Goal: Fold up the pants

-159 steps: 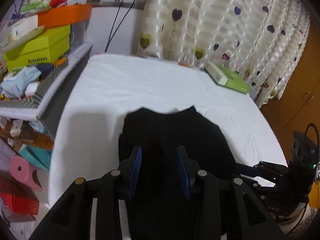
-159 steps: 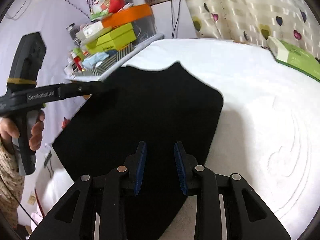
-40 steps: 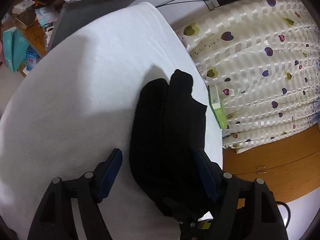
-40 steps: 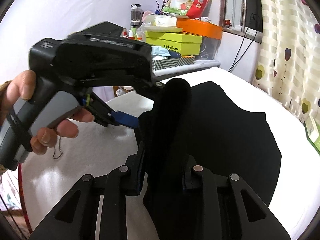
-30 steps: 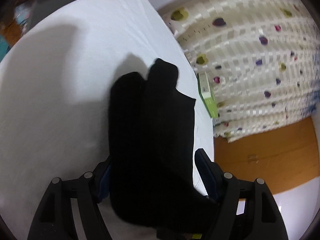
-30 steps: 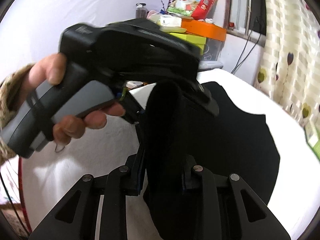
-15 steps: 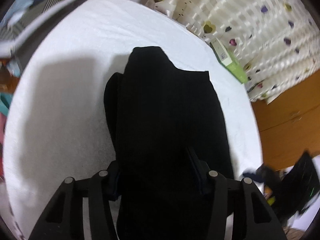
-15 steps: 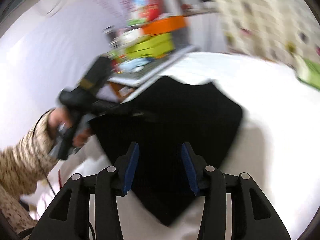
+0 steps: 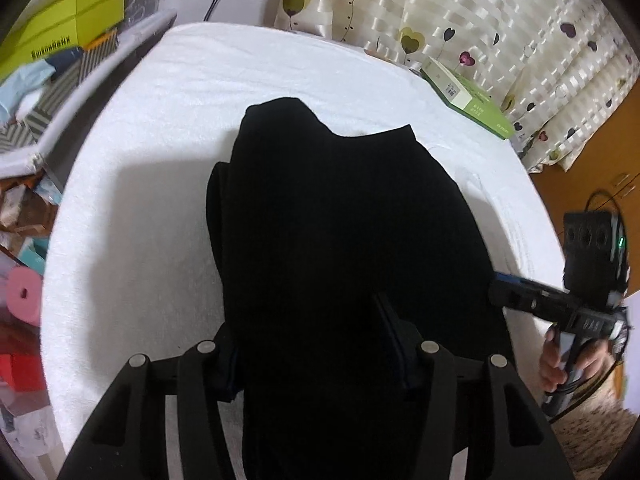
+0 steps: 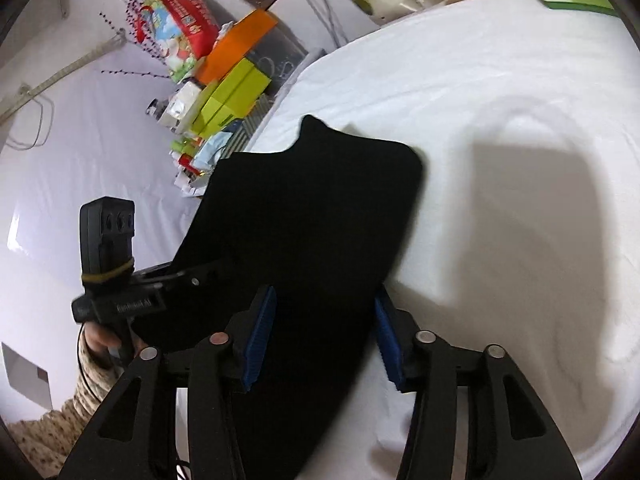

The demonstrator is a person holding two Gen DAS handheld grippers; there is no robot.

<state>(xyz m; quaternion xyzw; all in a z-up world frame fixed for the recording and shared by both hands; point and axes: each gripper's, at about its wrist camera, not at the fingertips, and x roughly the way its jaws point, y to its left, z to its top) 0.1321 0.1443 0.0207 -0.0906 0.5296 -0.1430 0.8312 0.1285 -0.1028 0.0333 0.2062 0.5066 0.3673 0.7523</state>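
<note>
Pants (image 9: 344,216) lie folded on the white bed (image 9: 168,128), black cloth between both opening grippers, left (image 9: 312,344) and right (image 10: 320,332); I'd lift them clear before smoothing the top layer.

Pants (image 9: 340,216) plain black. Tabletop (image 9: 152,200) covered in white cloth. Curtain (image 9: 500,12) cream, glossy stripes, purple and olive hearts. Flat box (image 9: 468,98) green and white. Box stack: lime green (image 10: 232,100), orange (image 10: 240,44) above. Bag (image 10: 180,26) red, cartoon print. Right gripper (image 10: 322,336) black, fingers (image 10: 260,332) padded blue. Sleeve (image 10: 60,412) beige, speckled. Roll (image 9: 24,292) pink.
</note>
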